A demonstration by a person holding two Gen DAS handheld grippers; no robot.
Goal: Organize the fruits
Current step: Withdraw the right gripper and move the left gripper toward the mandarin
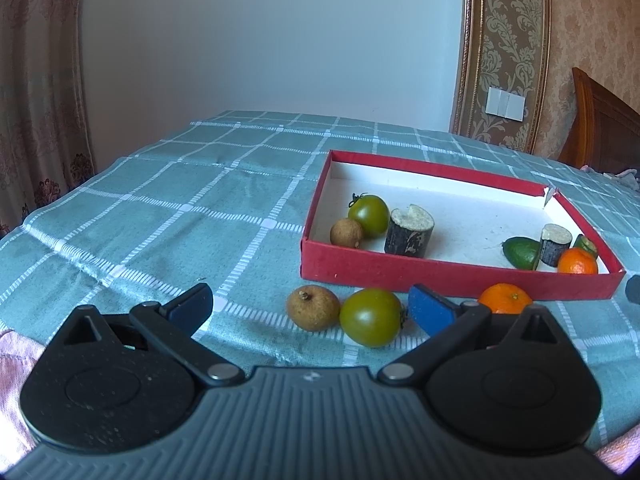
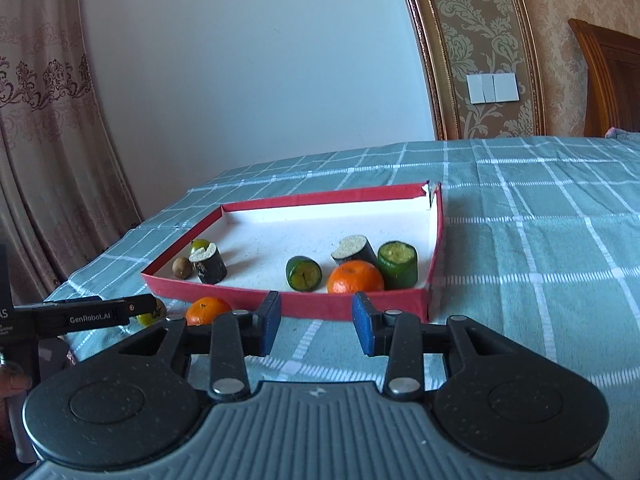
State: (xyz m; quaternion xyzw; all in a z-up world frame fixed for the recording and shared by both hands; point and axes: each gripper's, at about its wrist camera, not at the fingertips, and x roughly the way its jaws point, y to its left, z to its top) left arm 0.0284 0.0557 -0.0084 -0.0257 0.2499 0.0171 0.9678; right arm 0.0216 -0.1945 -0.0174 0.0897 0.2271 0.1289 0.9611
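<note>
My left claw [image 1: 310, 306] stands spread wide just above the cloth with nothing between its blue pads; a green tomato [image 1: 371, 317] and a brown longan [image 1: 313, 307] lie on the cloth just beyond its fingertips. My right claw [image 2: 316, 322] is parted a little, its pads empty, and it hangs in front of the near wall of the box.

The counter [image 1: 160, 208] wears a teal cloth with a white grid. On it sits a shallow red box [image 2: 352, 306] with a white floor, one far corner torn.

Inside the box, at its left end, a dark-skinned cut stalk piece [image 1: 409, 231] stands beside a second green tomato [image 1: 369, 215], with a small longan [image 1: 346, 232] touching that tomato. At the right end there is a cluster: a mandarin [image 2: 355, 277] against the near wall, another dark stalk piece [image 2: 354, 251] behind it, a green cut chunk standing upright [image 2: 398, 265] just to its right, and a green chunk lying on its side [image 2: 303, 273] to its left.

Outside the box, a second mandarin [image 1: 505, 299] rests on the cloth against the near wall, right of the loose tomato. From the right wrist camera, the left tool's black arm [image 2: 92, 314] reaches in at the left edge.
</note>
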